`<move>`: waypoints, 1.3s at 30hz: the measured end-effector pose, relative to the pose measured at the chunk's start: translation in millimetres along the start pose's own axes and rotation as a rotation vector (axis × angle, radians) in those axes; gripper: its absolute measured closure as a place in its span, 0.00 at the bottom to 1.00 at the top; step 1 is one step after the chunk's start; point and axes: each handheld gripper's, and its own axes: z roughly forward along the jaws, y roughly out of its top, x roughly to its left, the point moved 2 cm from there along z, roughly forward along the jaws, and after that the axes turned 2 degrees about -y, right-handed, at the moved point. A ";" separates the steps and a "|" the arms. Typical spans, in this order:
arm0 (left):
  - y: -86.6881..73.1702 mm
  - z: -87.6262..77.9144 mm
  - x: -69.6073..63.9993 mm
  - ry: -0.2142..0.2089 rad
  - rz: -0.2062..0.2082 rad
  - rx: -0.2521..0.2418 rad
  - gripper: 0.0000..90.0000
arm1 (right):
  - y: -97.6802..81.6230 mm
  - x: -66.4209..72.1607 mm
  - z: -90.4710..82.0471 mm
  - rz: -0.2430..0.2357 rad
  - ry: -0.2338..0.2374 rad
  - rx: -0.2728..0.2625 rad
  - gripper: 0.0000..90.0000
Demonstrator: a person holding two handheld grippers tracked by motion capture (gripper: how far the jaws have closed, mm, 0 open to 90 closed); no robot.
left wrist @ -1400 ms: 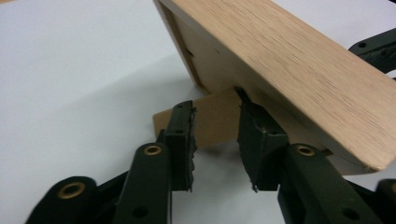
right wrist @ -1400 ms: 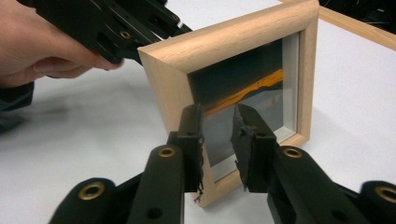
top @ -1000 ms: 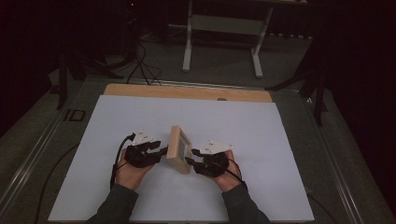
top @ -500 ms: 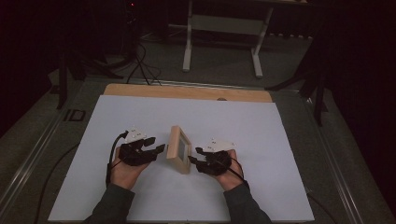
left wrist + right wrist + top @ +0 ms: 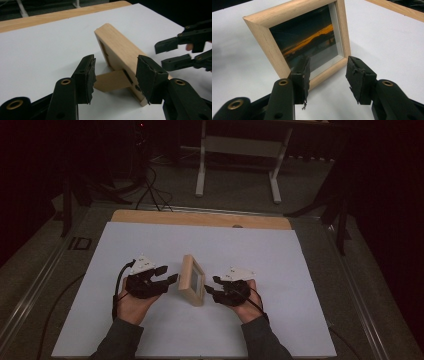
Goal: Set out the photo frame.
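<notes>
A light wooden picture frame (image 5: pixel 192 280) stands upright on the white sheet, propped on its rear stand (image 5: pixel 111 81). My left gripper (image 5: pixel 169 281) sits just left of it, facing its back (image 5: pixel 117 47). The jaws have just been opening and grip nothing, and the left gripper (image 5: pixel 115 77) stays open. My right gripper (image 5: pixel 211 286) is close on the frame's other side, facing the glass with a dark sunset picture (image 5: pixel 307 42). Those jaws have also just been opening, nothing is pressed between them, and the right gripper (image 5: pixel 327 75) is open. In the left gripper view the right gripper (image 5: pixel 165 53) shows past the frame.
The white sheet (image 5: pixel 280 255) covers a table with a wooden strip (image 5: pixel 200 218) along the far edge. Beyond it are the white legs of a stand (image 5: pixel 200 170) and cables (image 5: pixel 150 185) on the dark floor. A cable (image 5: pixel 116 295) trails from the left gripper.
Both grippers have drawn back a little from the frame's sides and their jaws have widened. The frame now stands free between them.
</notes>
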 end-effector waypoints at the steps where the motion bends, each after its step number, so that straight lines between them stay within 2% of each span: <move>1: 0.6 -0.3 -0.7 -0.001 0.000 0.000 0.53 | -0.1 0.0 0.1 0.002 -0.002 0.002 0.59; 12: 5.4 -2.4 -11.4 -0.023 0.006 -0.025 0.48 | -0.6 -0.5 0.3 0.003 -0.011 0.005 0.59; 18: 5.7 0.2 -15.6 -0.023 0.007 -0.016 0.41 | -1.4 0.1 0.9 -0.001 -0.016 0.012 0.59; 25: 4.4 5.5 -22.8 -0.043 0.018 0.000 0.40 | -1.5 0.2 1.1 -0.001 -0.018 0.013 0.59; 39: -3.8 21.3 -35.7 -0.020 0.042 0.039 0.35 | -1.9 0.4 1.7 -0.001 -0.019 0.010 0.58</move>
